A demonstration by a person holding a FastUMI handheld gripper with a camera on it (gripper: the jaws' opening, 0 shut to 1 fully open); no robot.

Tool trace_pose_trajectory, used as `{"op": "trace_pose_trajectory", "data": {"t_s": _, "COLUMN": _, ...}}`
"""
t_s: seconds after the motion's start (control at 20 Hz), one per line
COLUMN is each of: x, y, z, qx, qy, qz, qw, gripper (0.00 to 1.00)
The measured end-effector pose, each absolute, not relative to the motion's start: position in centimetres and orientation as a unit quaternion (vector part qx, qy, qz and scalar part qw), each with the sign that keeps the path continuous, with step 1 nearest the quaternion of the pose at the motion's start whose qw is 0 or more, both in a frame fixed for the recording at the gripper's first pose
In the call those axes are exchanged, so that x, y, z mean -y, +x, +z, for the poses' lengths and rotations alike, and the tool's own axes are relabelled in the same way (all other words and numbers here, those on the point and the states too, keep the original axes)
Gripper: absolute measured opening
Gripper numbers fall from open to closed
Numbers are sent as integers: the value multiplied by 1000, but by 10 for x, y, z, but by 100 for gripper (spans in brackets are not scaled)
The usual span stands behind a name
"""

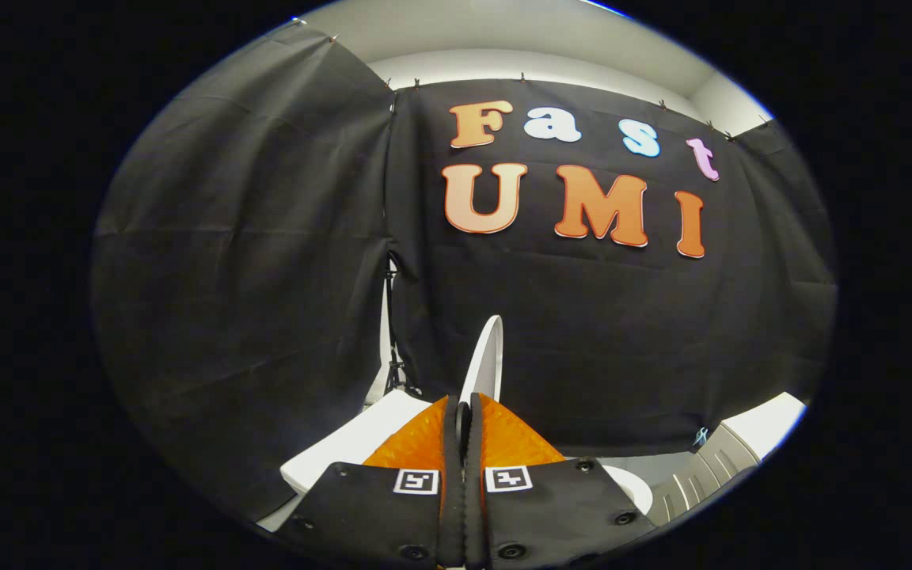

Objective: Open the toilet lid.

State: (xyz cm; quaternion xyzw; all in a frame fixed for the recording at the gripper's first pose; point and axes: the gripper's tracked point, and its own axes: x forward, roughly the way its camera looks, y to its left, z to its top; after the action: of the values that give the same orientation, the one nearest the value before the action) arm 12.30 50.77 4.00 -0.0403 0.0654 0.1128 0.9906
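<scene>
Lid (486, 356) at lower centre, edge-on and near upright, rising just beyond the fingertips. Gripper (464, 416) clenched, fingers pressed together; can't tell whether the lid edge is pinched. Lift looks mostly done; remaining: settle lid back, release.

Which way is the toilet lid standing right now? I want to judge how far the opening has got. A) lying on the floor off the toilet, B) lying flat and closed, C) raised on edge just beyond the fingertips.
C: the toilet lid rises as a thin white edge just beyond the gripper, whose fingers are closed together around its lower edge, in front of the black cloth wall.
</scene>
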Motion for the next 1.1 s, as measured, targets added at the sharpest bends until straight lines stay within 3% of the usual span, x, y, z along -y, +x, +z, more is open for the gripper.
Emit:
{"op": "trace_pose_trajectory", "data": {"t_s": 0.6, "x": -599, "y": 119, "z": 19, "qx": -76, "qy": -74, "qz": 140, "qw": 984, "gripper": 8}}
{"op": "trace_pose_trajectory", "data": {"t_s": 1.1, "x": -591, "y": 124, "z": 20, "qx": -69, "qy": -85, "qz": 117, "qw": 987, "gripper": 8}}
